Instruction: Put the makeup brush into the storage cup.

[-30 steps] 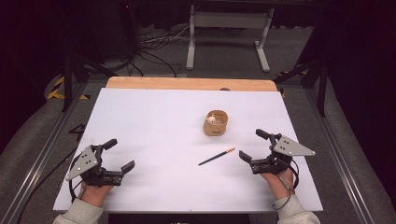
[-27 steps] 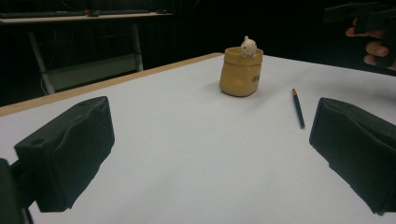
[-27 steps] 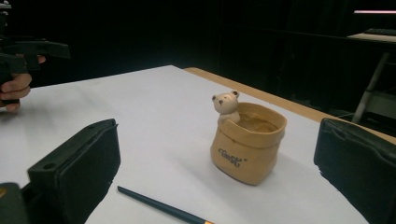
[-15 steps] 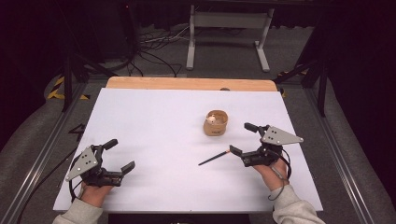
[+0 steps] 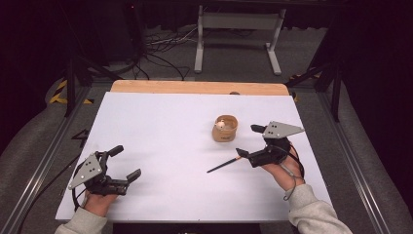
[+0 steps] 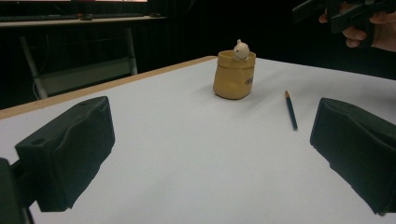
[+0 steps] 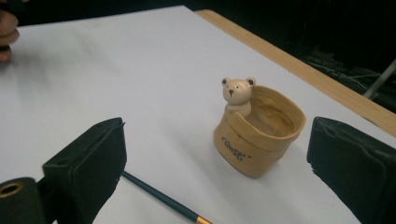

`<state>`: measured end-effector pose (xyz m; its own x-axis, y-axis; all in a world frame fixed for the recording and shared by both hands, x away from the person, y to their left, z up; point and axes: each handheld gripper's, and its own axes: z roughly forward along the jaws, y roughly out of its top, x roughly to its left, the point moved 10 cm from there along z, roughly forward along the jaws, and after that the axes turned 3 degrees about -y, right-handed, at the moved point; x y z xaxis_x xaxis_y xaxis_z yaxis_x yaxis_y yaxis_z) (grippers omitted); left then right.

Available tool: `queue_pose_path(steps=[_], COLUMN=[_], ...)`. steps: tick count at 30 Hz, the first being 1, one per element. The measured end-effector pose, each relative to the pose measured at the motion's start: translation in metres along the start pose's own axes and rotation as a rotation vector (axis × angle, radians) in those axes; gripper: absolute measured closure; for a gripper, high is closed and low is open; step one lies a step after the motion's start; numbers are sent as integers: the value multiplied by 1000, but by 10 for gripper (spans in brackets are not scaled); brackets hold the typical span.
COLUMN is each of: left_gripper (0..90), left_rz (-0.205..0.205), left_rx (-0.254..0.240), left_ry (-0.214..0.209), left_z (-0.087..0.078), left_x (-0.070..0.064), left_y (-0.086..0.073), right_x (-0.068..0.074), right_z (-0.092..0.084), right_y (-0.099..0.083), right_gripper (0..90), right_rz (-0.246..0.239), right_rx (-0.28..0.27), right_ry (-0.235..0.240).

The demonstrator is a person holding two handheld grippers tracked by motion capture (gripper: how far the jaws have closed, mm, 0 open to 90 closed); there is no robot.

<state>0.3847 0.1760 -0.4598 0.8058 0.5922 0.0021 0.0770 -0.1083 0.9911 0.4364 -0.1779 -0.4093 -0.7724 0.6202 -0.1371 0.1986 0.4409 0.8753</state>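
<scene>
So the right gripper (image 5: 249, 141) sat low over the white table (image 5: 156, 126) with its jaws spread wide and nothing between them, right at the eraser end of a dark green pencil (image 5: 225, 165). That pencil lay flat on the table, just in front of a little tan ceramic cup (image 5: 225, 128) with a bear figure (image 7: 238, 94) peeking over its rim, near it but not touching. The left gripper (image 5: 122, 163) was parked well off at the near left corner, jaws also released and empty. The risk looked pretty obvious: the pencil was thin and flat on a smooth surface, so if the jaws closed a bit high or off-centre they'd probably just roll or skid it away instead of pinching it. With the cup that close to the far jaw, a sloppy sweep could've bumped it or tipped it over too.
</scene>
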Motion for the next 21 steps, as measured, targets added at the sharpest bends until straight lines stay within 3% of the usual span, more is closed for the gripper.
queue_pose_path(steps=[11,21], left_gripper=[4,5], left_rz=[4,1], left_rx=[-2,0], left_ry=[6,5], left_z=[-1,-1], left_x=[1,1], left_y=[1,0], right_x=[-5,-3], right_z=[13,21], right_y=[-9,-11], right_gripper=[37,42], right_rz=[-47,-83], right_rx=[229,349], right_ry=[15,67])
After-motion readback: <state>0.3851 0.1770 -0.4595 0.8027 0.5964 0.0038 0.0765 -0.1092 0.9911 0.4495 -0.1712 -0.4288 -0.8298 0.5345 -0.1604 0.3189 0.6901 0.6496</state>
